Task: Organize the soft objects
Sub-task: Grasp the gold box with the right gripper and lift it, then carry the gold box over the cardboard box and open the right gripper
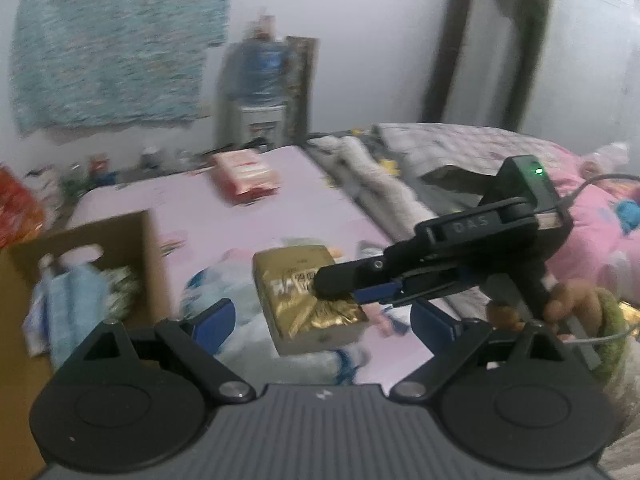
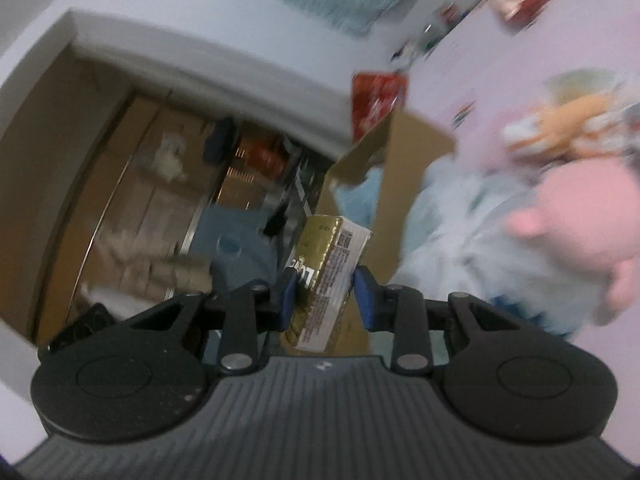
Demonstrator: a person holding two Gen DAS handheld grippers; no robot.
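Gold packet (image 1: pixel 310 296), pink sheet (image 1: pixel 288 196), brown cardboard box (image 1: pixel 148 248).

2 close wrist views, both on the gold packet (image 1: pixel 308 292) and cardboard box (image 2: pixel 404 168)

from my left gripper (image 1: pixel 320 320) i see its blue pads spread wide with nothing between them. the right gripper (image 1: pixel 344 288) reaches in from the right, clamped on a gold packet (image 1: pixel 296 296) above the pink sheet (image 1: pixel 304 184). a cardboard box (image 1: pixel 80 248) at left holds soft blue items; a red packet (image 1: pixel 246 176) lies farther back.
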